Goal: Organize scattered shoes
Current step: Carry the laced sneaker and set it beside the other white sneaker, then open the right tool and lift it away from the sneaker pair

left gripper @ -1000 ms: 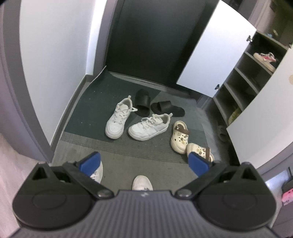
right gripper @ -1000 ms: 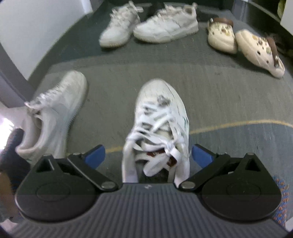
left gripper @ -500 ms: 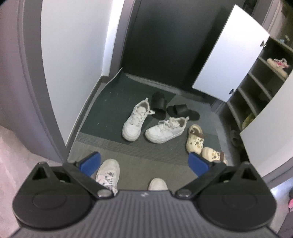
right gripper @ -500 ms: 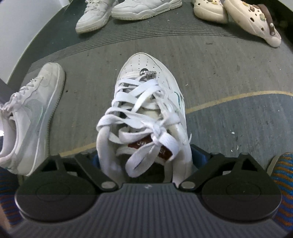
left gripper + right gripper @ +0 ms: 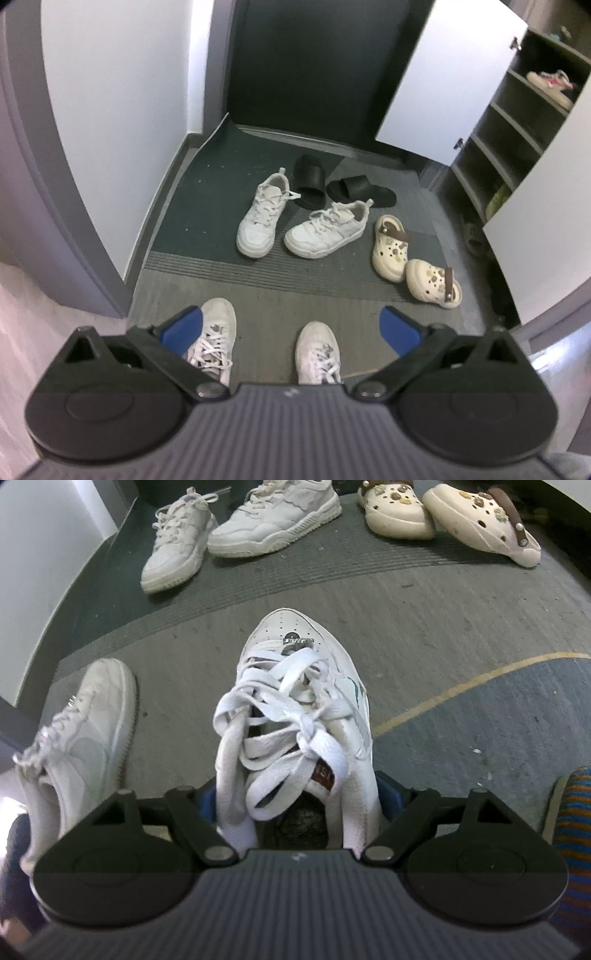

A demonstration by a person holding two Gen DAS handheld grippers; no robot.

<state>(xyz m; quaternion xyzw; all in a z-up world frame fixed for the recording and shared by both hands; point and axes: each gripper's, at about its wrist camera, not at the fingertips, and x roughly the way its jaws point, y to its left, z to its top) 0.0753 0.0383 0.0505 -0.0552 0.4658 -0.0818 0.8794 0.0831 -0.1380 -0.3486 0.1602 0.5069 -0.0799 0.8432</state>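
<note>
Right fingers: the right gripper (image 5: 299, 797) has its blue fingers (image 5: 207, 800) set against both sides of the laced sneaker (image 5: 295, 716) at the collar. They have just been closing, with the shoe between them. Whether the pads already press is hard to tell, since they are mostly hidden behind the shoe.
Left fingers: the left gripper (image 5: 291, 328) stands wide, with nothing between its fingers (image 5: 184, 328). It hangs above the floor.
Task things: the laced sneaker sits toe-forward on the grey mat (image 5: 424, 627). Its mate (image 5: 81, 738) lies just beside it, on the left of the right wrist view. Further on are two white trainers (image 5: 295, 221), two black slides (image 5: 332, 184) and two cream clogs (image 5: 410, 254).
Risk: I judge that a grip on the soft collar alone could let the sneaker tip toe-down or slip out when lifted. The loose laces could also snag on the fingers.
Right view only: lace knot, tongue label and the fingers' contact area.
Left view only: the open shoe cabinet (image 5: 517, 147) with its shelves, one holding a pink-trimmed shoe (image 5: 550, 85), plus the whole entryway layout.
</note>
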